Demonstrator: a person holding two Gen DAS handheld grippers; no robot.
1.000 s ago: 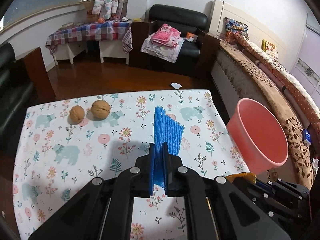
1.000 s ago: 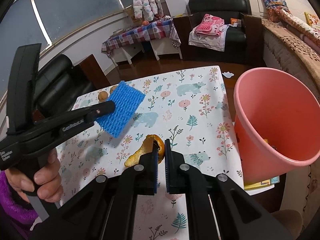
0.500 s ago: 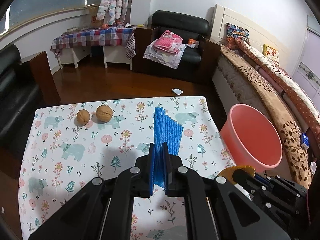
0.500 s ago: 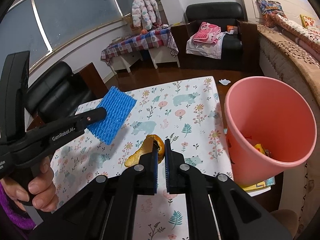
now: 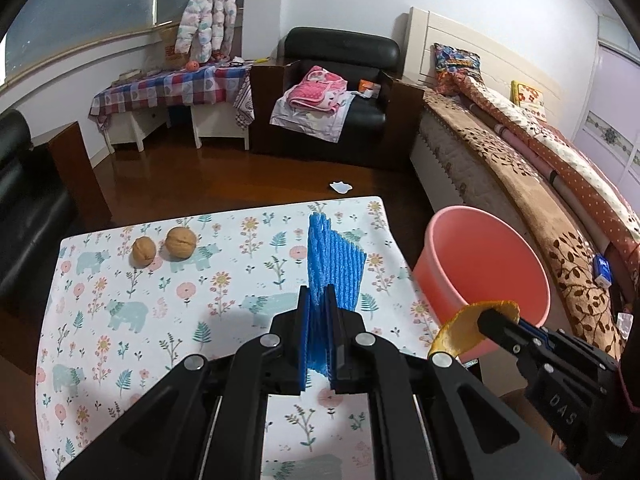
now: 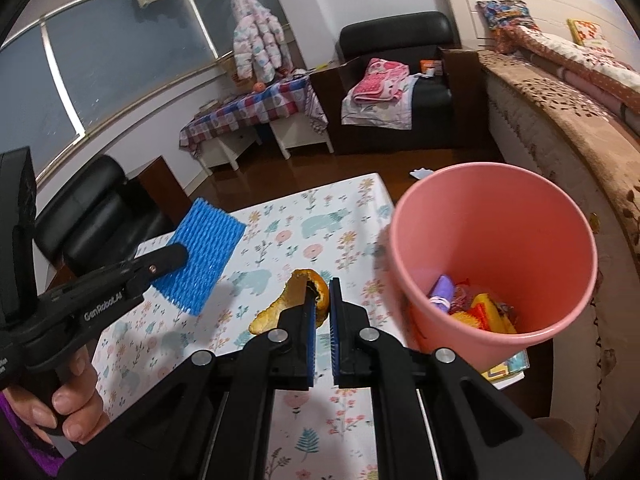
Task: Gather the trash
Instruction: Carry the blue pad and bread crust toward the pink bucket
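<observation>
My left gripper point(image 5: 318, 294) is shut on a blue foam net sleeve point(image 5: 334, 264), held above the floral tablecloth; the sleeve also shows in the right wrist view point(image 6: 204, 256). My right gripper point(image 6: 322, 288) is shut on an orange peel point(image 6: 298, 298), which hangs to the left of its jaws; the peel also shows in the left wrist view point(image 5: 464, 330). A pink bin point(image 6: 480, 216) stands at the table's right edge, just right of both grippers, with several bits of trash at its bottom. It also shows in the left wrist view point(image 5: 476, 264).
Two walnuts point(image 5: 166, 246) lie at the far left of the table point(image 5: 120, 344). A colourful book point(image 6: 506, 370) lies under the bin's edge. A bed point(image 5: 540, 168) runs along the right, a black armchair point(image 5: 340, 92) behind. A white scrap point(image 5: 340, 187) lies on the floor.
Both grippers have risen, each with its item, so the table looks smaller and lower. The bin's inside with its trash has come into view of the right wrist camera.
</observation>
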